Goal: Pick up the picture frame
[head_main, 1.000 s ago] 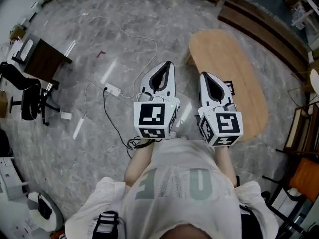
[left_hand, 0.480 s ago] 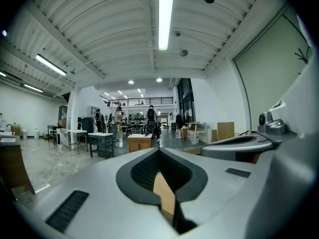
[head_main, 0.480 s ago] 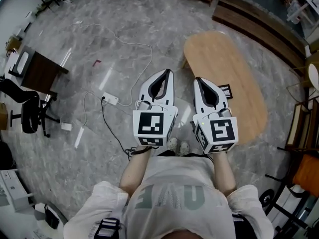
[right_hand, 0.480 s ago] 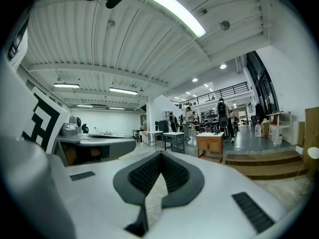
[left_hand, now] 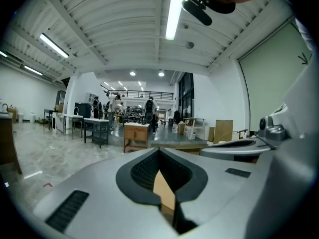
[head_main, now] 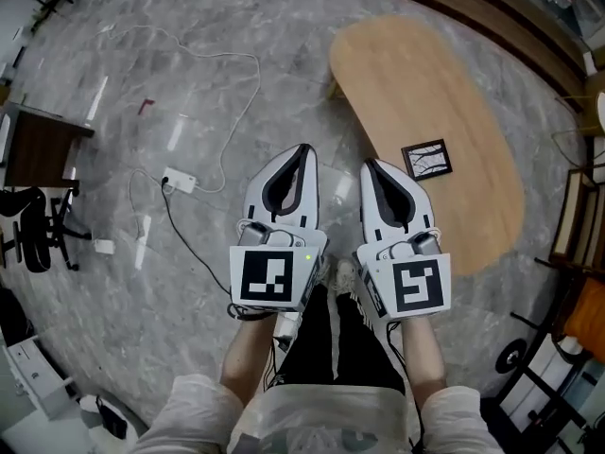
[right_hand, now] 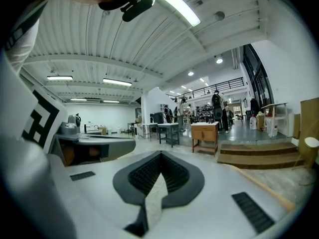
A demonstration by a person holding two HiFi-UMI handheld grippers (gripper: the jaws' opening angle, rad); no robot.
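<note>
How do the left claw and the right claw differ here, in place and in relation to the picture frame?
In the head view the left claw shows over bare floor, while the right claw shows at the edge of the oval table. The right claw is nearer the picture frame than the left claw. Shared: both are shut, empty, point the same way, and neither touches the frame.

What the picture frame (head_main: pixel 426 158) shows is too small to make out.

Picture frame (head_main: pixel 426 159): black border, white centre with dark lines. Table (head_main: pixel 406 74): pale wood. Floor (head_main: pixel 302 26): grey, marble-veined.
</note>
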